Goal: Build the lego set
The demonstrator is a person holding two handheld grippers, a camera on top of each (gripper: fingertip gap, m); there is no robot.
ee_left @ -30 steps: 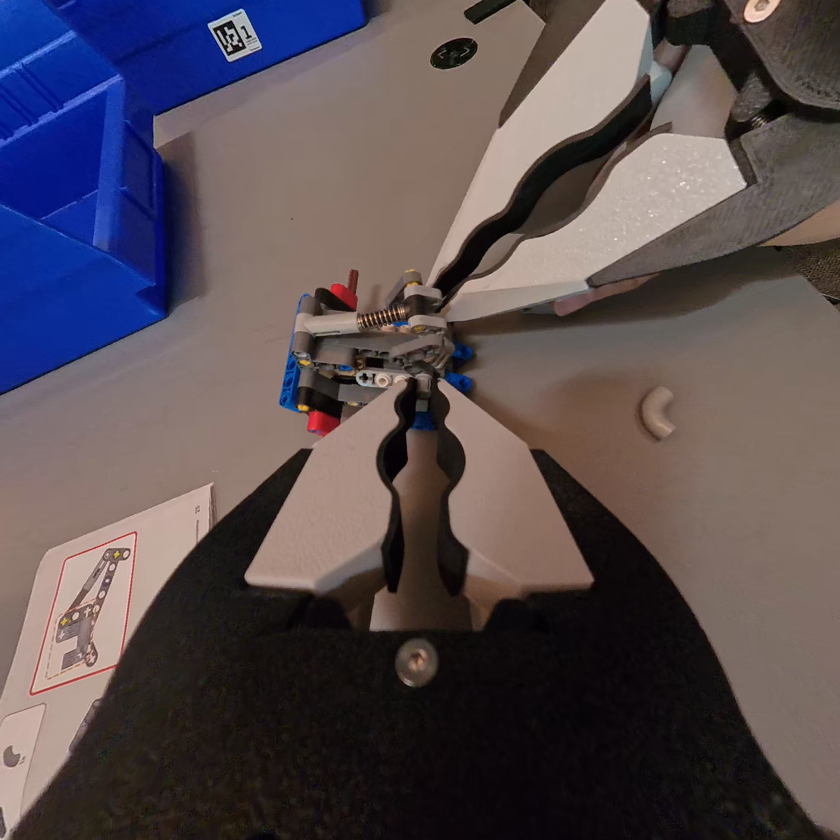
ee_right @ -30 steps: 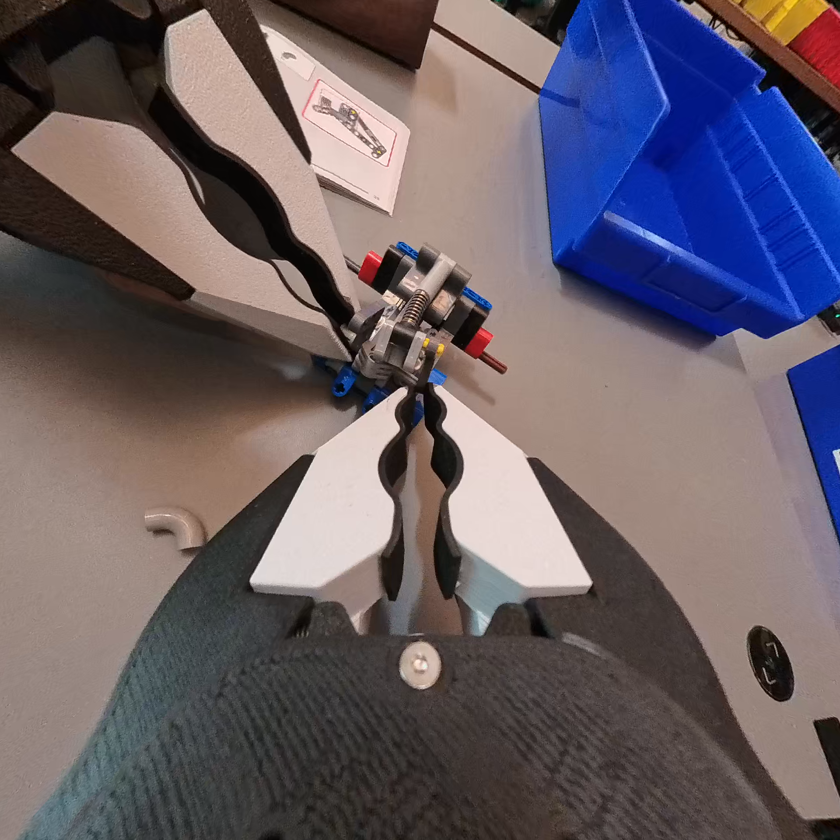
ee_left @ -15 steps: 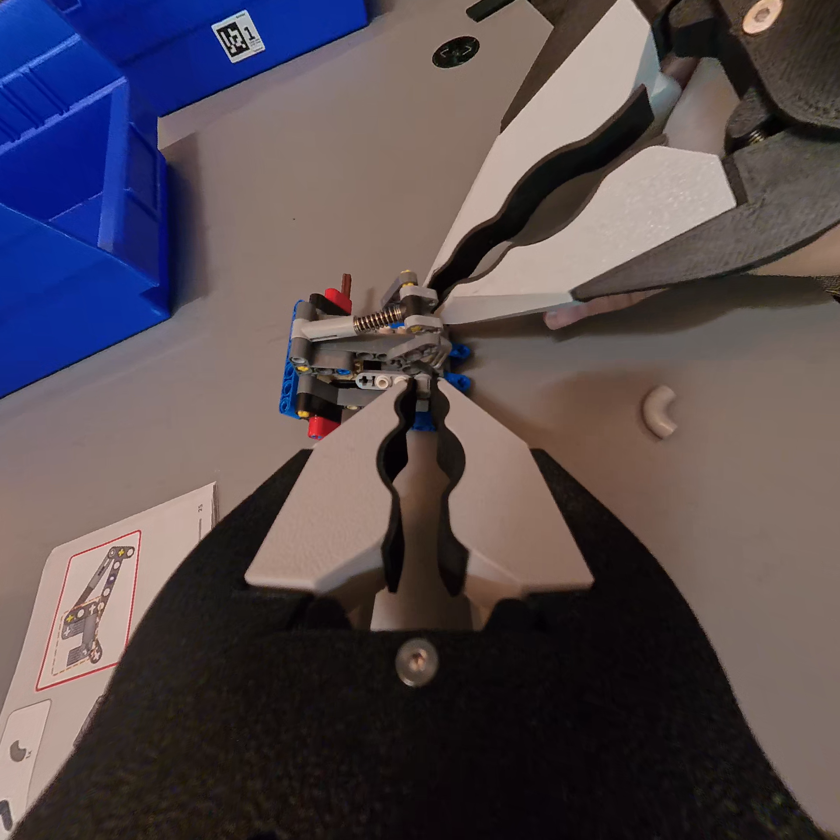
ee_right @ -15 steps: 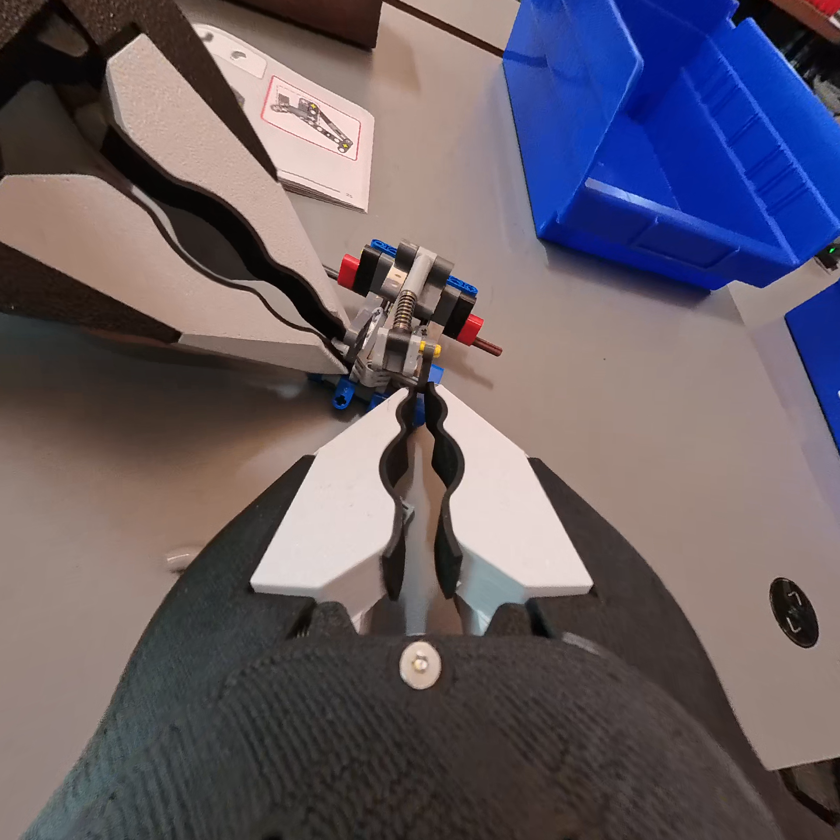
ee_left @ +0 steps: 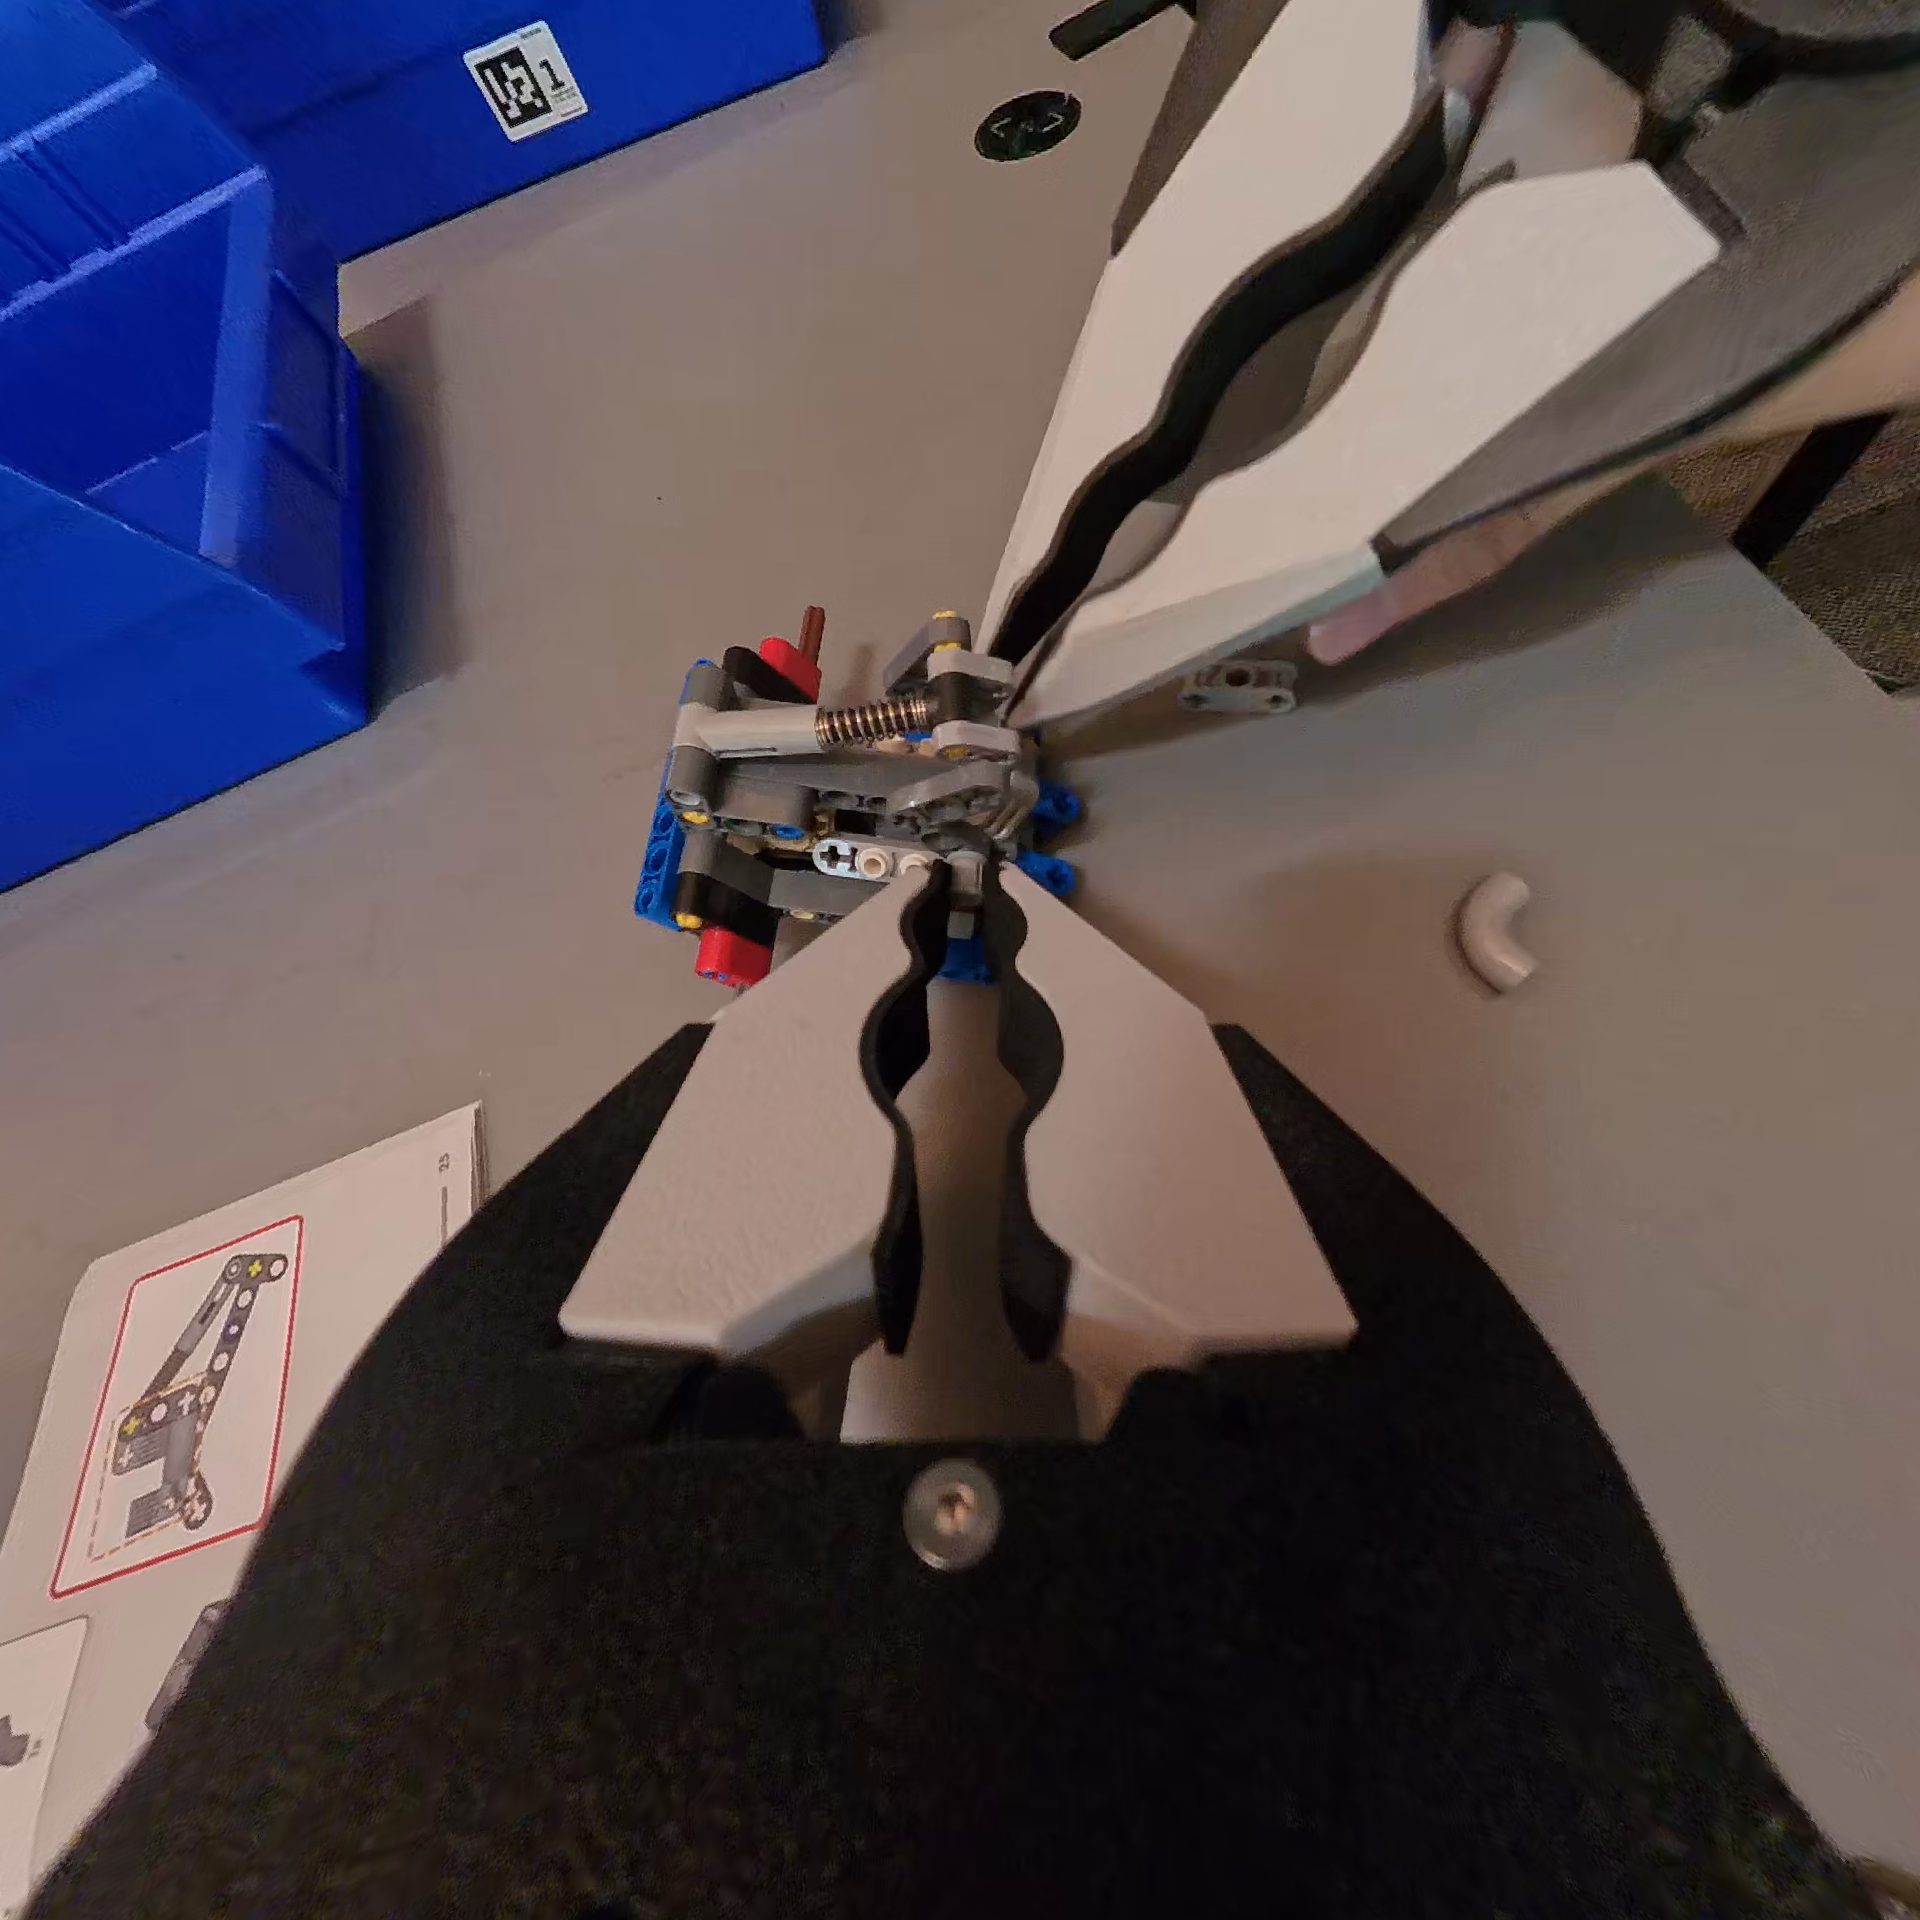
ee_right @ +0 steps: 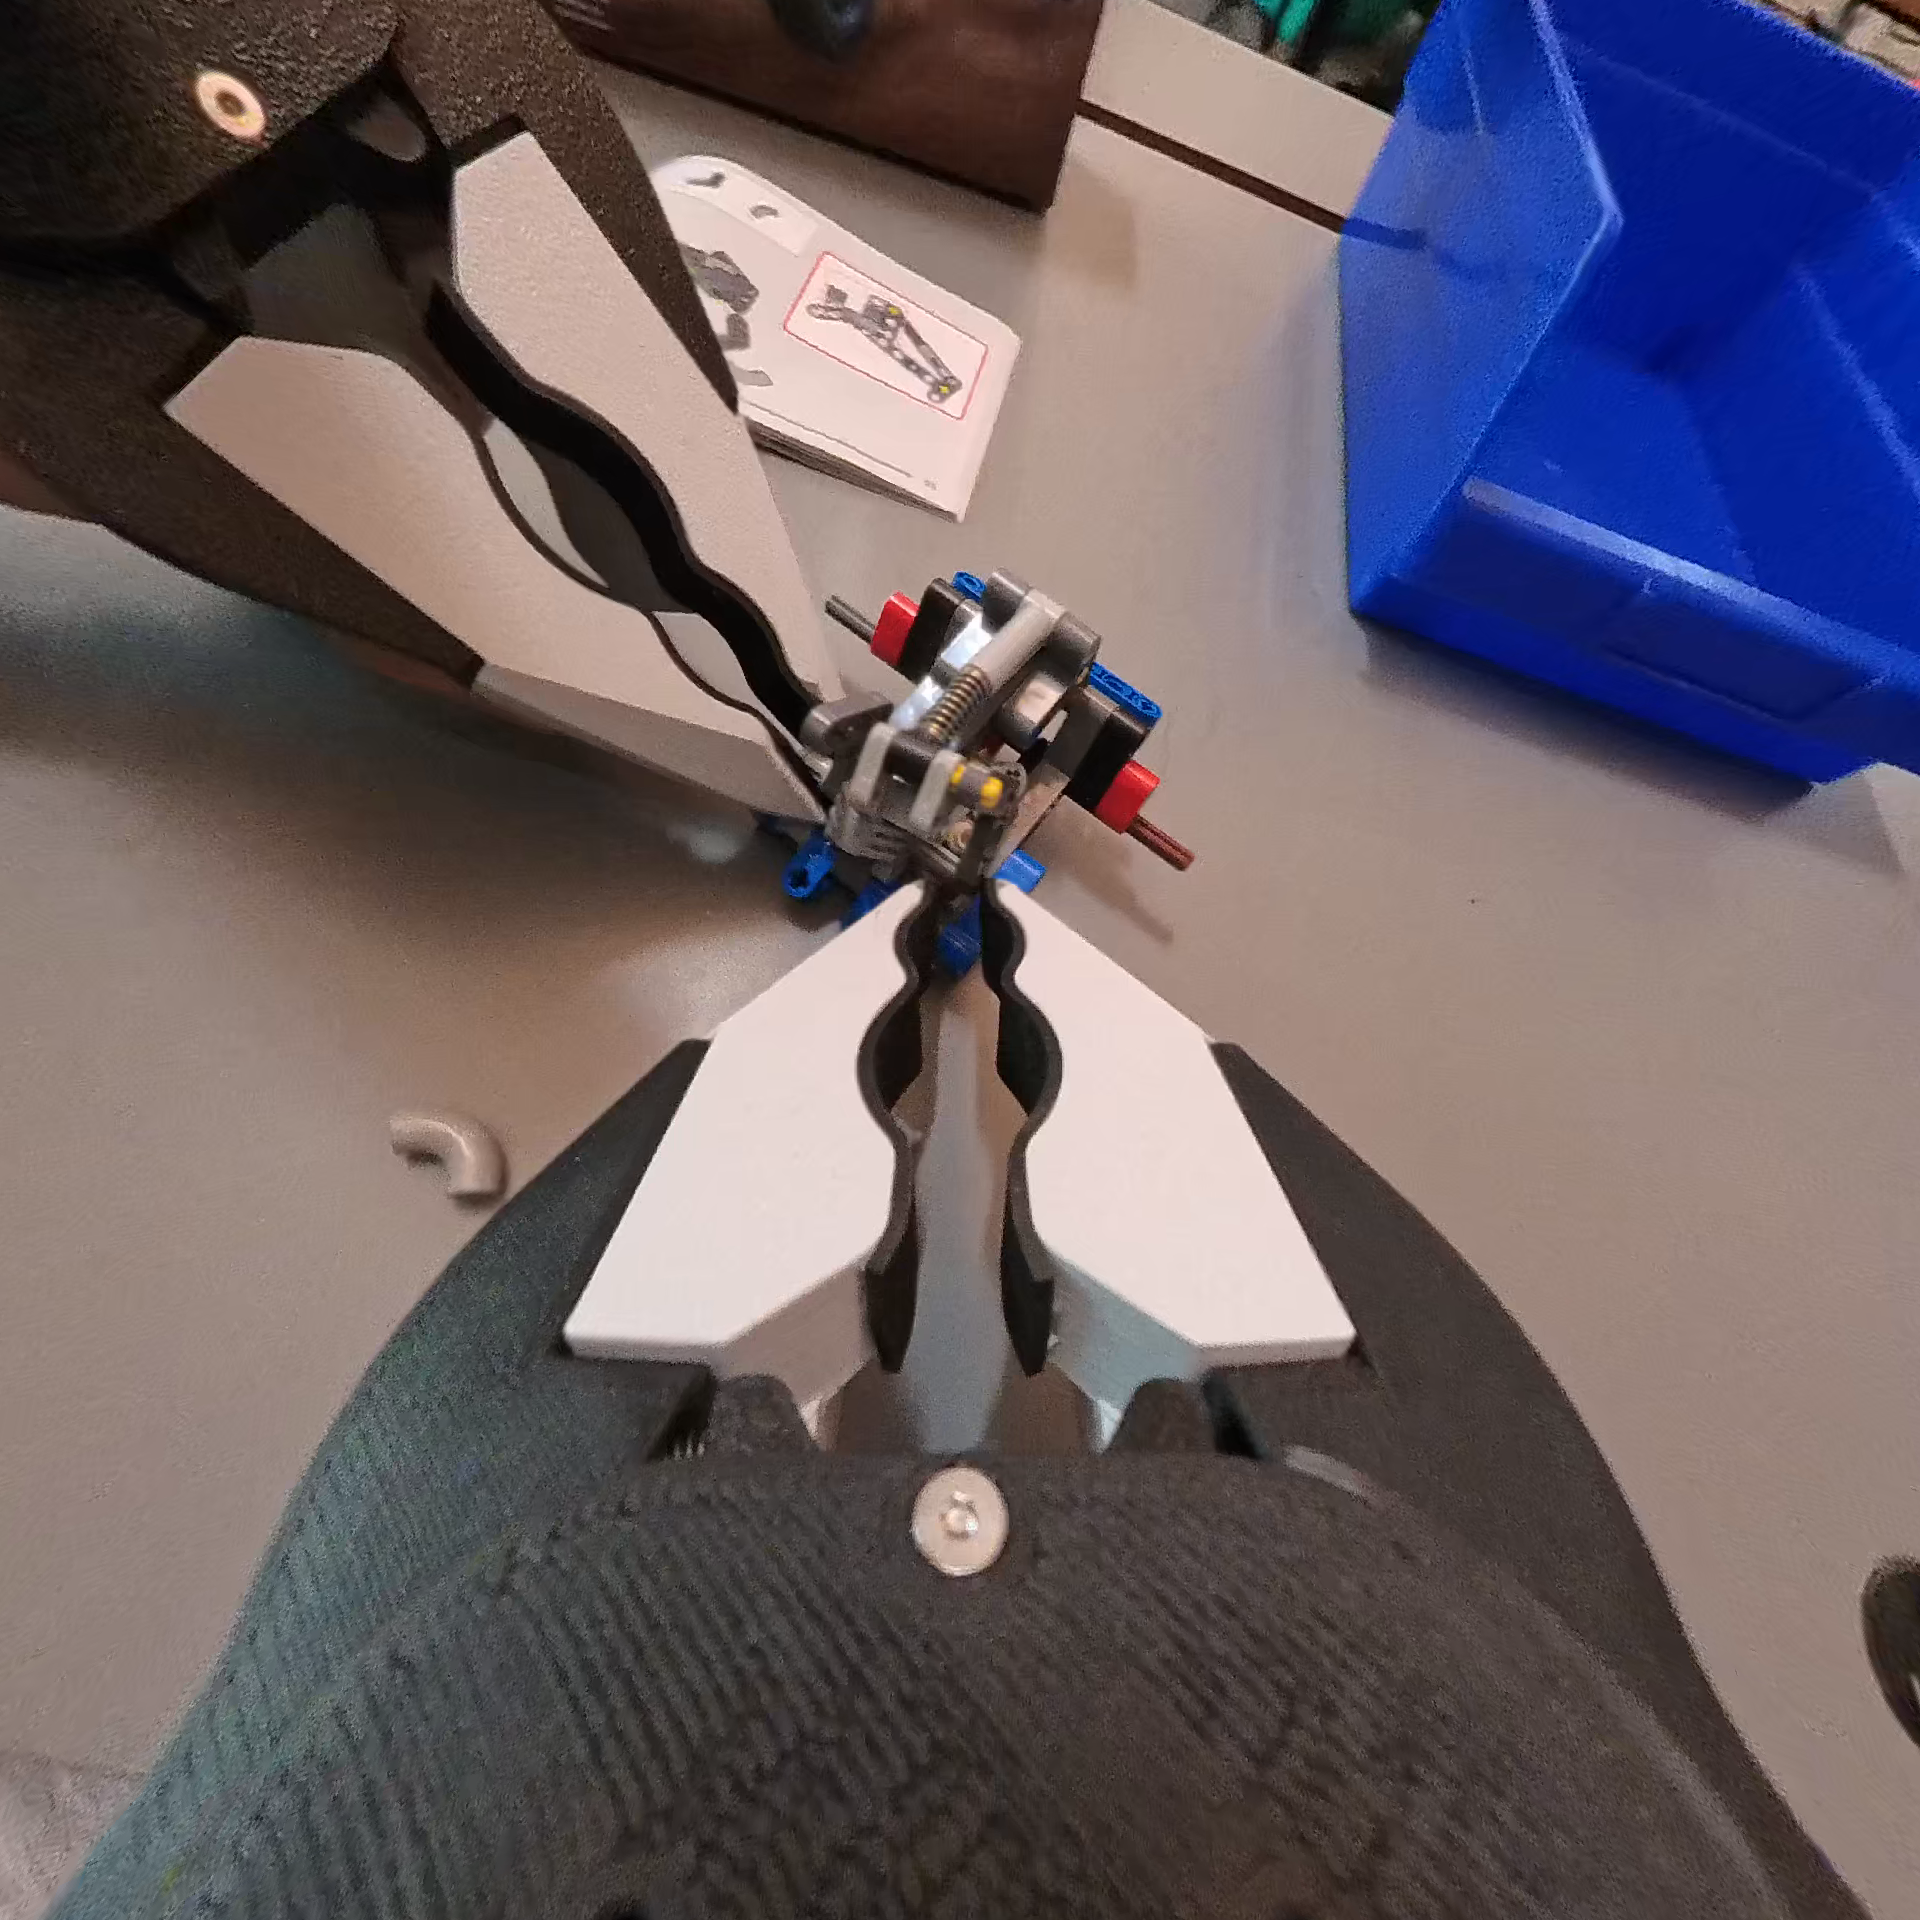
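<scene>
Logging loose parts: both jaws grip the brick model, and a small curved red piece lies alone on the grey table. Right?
Not quite: the curved piece is light grey, not red, as the left wrist view shows. It does lie alone on the table, and both jaws grip the brick model.

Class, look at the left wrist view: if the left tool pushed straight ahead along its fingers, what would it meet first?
The toy brick model. The left tool already grips its near edge, so there is no free space ahead.

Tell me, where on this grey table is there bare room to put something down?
Bare tabletop lies between the blue bin and the brick model, and right of the curved grey piece. It is crowded at the model, where both grippers meet, and by the booklet.
</scene>
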